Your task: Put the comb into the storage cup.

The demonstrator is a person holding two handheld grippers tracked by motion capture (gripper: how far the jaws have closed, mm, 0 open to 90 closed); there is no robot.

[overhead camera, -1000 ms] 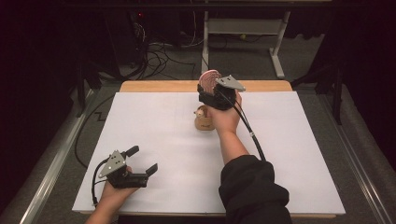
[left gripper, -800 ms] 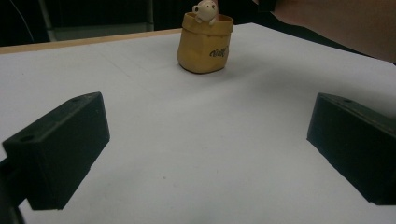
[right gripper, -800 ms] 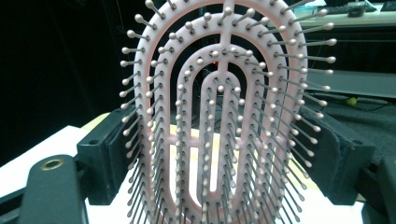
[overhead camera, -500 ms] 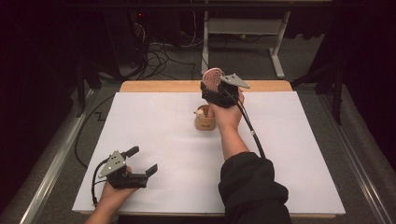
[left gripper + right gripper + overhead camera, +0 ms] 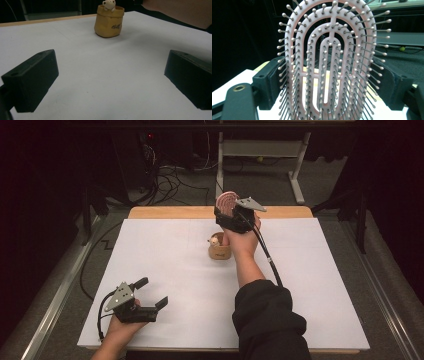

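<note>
High view gives the whole layout: the right gripper [image 5: 231, 212] is raised over the far part of the white table [image 5: 165, 255], with a pink hairbrush [image 5: 226, 201] standing up between its jaws, while the left gripper [image 5: 145, 300] rests low near the front left corner, its jaws spread wide with nothing in them; a small tan pot [image 5: 220, 249] with a little white figure [image 5: 215, 240] at its rim stands on the table just beside the right hand [image 5: 241, 240], below the brush.

Right gripper view brings what the high view is too far to tell: the hairbrush [image 5: 329, 62] is a vented one, made of nested pink loops with many thin grey bristles ending in small balls; the two black jaws press on its left and right edges, fairly wide apart, so the brush is held upright with the bristles facing the camera.

Left gripper view looks low across the table [image 5: 105, 80]; the tan pot [image 5: 109, 22] stands well ahead between the open jaws, and dark lettering on its side can be seen, but I cannot read it; the white figure [image 5: 109, 4] peeks over the rim.
</note>
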